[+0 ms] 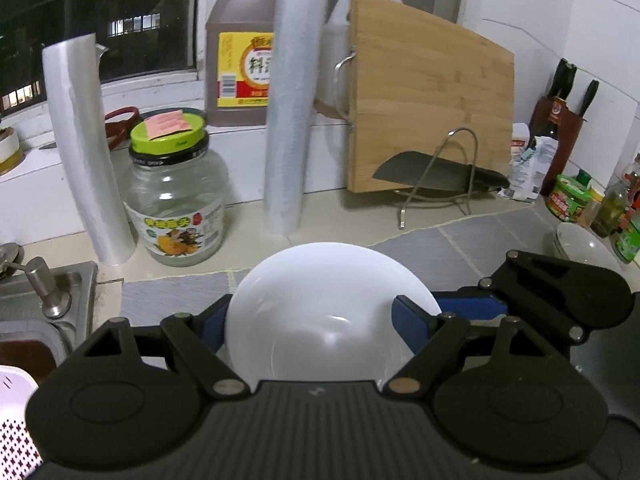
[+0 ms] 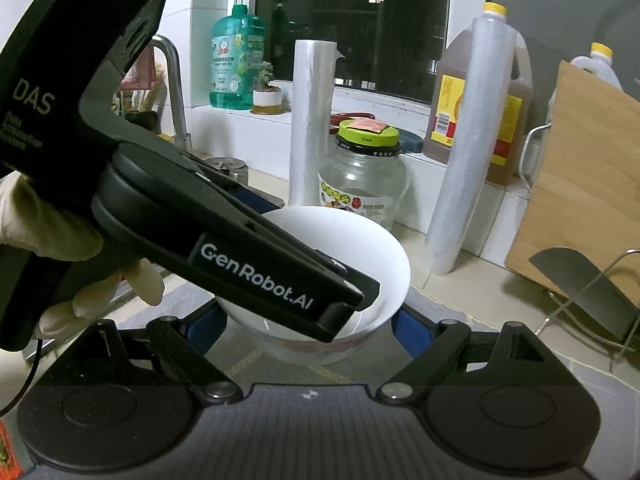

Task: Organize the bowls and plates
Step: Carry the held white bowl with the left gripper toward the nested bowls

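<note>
Kitchen clutter is crowding the far side of the pale surface [image 1: 248, 216], where a glass jar [image 1: 176, 200], tall rolls of plastic film [image 1: 288, 120] and a leaning wooden cutting board [image 1: 432, 100] are standing under a dark window, while a grey mat [image 1: 440, 244] is covering the near part. Over that mat the white bowl [image 1: 320, 304] is hanging upright with its mouth up, apparently clear of the mat. It is sitting squarely between the blue pads of the left hand-held gripper [image 1: 312, 328], which is clamping it across its body with the jaws set about one bowl-width apart. In the right wrist view the same bowl is filling the gap of the right hand-held gripper [image 2: 312, 320], whose pads seem to be pressing on its left and right flanks, so both tools are sharing the hold crosswise. A gloved hand [image 2: 60, 240] is steering the left tool in from the left, and one of its fingers is crossing the near side of the bowl. A small stack of bowls [image 1: 580, 240] is waiting at the right edge of the mat, near the bottles, and that is probably where this one is going. Doing it well is likely meaning holding the rim level, travelling with both tools as one so neither is twisting the smooth glazed wall loose, clearing the wire knife rack [image 1: 440, 184], and nesting the bowl straight down before either grip is letting go.
</note>
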